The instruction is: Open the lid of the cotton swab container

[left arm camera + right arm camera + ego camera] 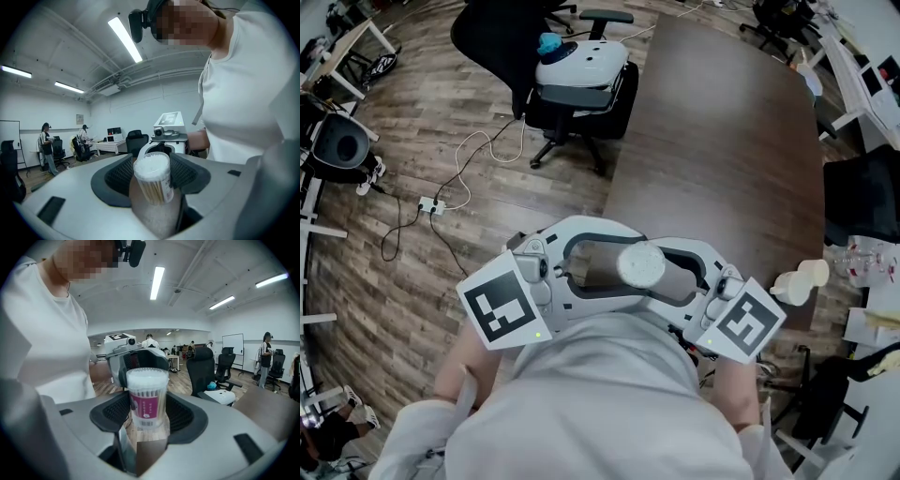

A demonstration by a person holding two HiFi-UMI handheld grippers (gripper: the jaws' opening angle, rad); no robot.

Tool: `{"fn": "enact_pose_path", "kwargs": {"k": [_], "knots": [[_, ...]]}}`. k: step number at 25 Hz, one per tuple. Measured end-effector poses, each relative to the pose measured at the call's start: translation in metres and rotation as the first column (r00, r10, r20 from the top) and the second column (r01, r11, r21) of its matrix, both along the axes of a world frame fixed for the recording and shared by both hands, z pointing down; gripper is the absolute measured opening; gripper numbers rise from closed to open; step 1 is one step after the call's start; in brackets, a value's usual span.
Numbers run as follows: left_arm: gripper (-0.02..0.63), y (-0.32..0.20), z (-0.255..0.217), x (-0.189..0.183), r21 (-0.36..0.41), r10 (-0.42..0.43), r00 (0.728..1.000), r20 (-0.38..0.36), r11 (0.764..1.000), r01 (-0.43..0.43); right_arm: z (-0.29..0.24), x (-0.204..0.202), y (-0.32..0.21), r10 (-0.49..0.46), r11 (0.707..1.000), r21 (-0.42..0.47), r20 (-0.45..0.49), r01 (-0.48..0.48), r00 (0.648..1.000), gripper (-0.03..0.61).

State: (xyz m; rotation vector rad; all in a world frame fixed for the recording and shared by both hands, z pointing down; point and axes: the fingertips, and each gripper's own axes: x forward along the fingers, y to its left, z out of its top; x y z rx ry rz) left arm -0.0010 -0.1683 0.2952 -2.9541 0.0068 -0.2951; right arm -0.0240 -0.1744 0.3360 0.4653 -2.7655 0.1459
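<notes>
brown table [722, 141] sits well below; you hold left claw [152, 176] and right claw [148, 416] at your chest, both clenched on the cotton swab container [146, 399], likely so one steadies it while the other works the lid [639, 266].

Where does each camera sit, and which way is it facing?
Head view: on the person's head, facing steeply down at the cotton swab container between the left gripper and right gripper; the white-shirted torso fills the bottom.
Left gripper view: on the left gripper, looking along its fingers past the container to the right gripper; torso at right.
Right gripper view: on the right gripper, looking along its fingers past the container to the left gripper; torso at left.
Shared: all see the container; the gripper views face each other.
</notes>
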Motion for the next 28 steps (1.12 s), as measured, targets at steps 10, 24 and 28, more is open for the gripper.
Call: {"fn": "enact_pose_path", "kwargs": {"k": [10, 24, 28], "knots": [[0.242, 0.001, 0.002, 0.001, -0.010, 0.048, 0.998, -0.033, 0.999, -0.048, 0.001, 0.005, 0.001, 0.007, 0.998, 0.066, -0.043, -0.005, 0.999, 0.242], [0.244, -0.004, -0.005, 0.008, -0.109, 0.039, 0.999, -0.019, 0.993, -0.041, 0.006, 0.012, 0.001, 0.001, 0.997, 0.077, -0.062, 0.003, 0.998, 0.242], [0.244, -0.002, -0.005, 0.011, -0.090, 0.033, 0.999, -0.009, 0.995, -0.034, 0.003, 0.013, 0.001, 0.012, 0.997, 0.074, -0.041, -0.009, 0.999, 0.242]]}}
